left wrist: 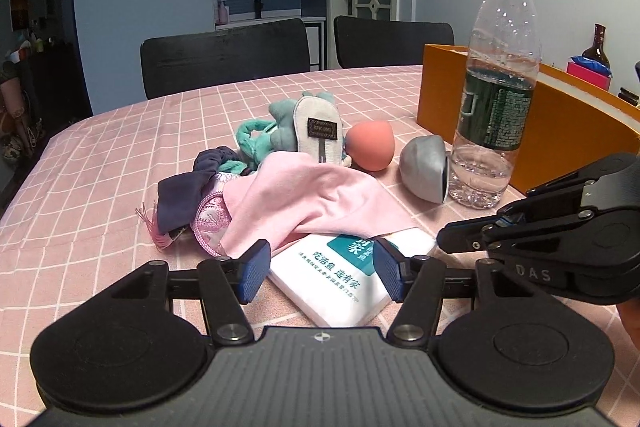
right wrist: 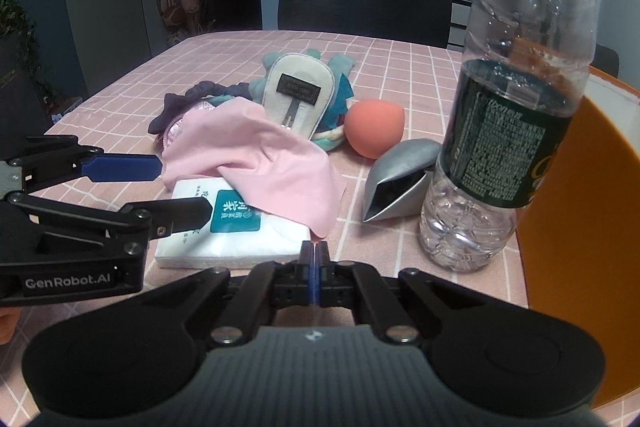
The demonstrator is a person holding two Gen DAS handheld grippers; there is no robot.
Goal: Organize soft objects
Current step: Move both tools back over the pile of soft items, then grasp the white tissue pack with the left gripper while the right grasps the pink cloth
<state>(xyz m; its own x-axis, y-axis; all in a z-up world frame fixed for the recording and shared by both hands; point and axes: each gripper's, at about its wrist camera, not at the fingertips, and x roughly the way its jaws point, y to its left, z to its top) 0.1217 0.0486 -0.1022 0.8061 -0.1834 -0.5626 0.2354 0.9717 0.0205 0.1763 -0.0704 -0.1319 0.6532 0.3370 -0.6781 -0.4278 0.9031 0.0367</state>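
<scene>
A pile of soft things lies mid-table: a pink cloth (left wrist: pixel 312 199) (right wrist: pixel 256 155), a teal plush toy with a white sole (left wrist: pixel 312 127) (right wrist: pixel 300 95), a navy scrunchie (left wrist: pixel 188 183) (right wrist: pixel 192 99), a pink lace pouch (left wrist: pixel 210 219), an orange sponge ball (left wrist: pixel 370 145) (right wrist: pixel 374 133) and a silver pouch (left wrist: pixel 424 167) (right wrist: pixel 396 171). A white tissue pack (left wrist: pixel 344 279) (right wrist: pixel 236 231) lies partly under the cloth. My left gripper (left wrist: pixel 320 271) (right wrist: pixel 184 187) is open, its fingers either side of the pack. My right gripper (right wrist: pixel 315 259) (left wrist: pixel 440 239) is shut and empty, just right of the pack.
A water bottle (left wrist: pixel 496 87) (right wrist: pixel 508 115) stands right of the pile. An orange box (left wrist: pixel 568 131) (right wrist: pixel 580 227) stands behind and right of it. The table has a pink checked cloth (left wrist: pixel 100 167). Two dark chairs (left wrist: pixel 224 55) stand at the far side.
</scene>
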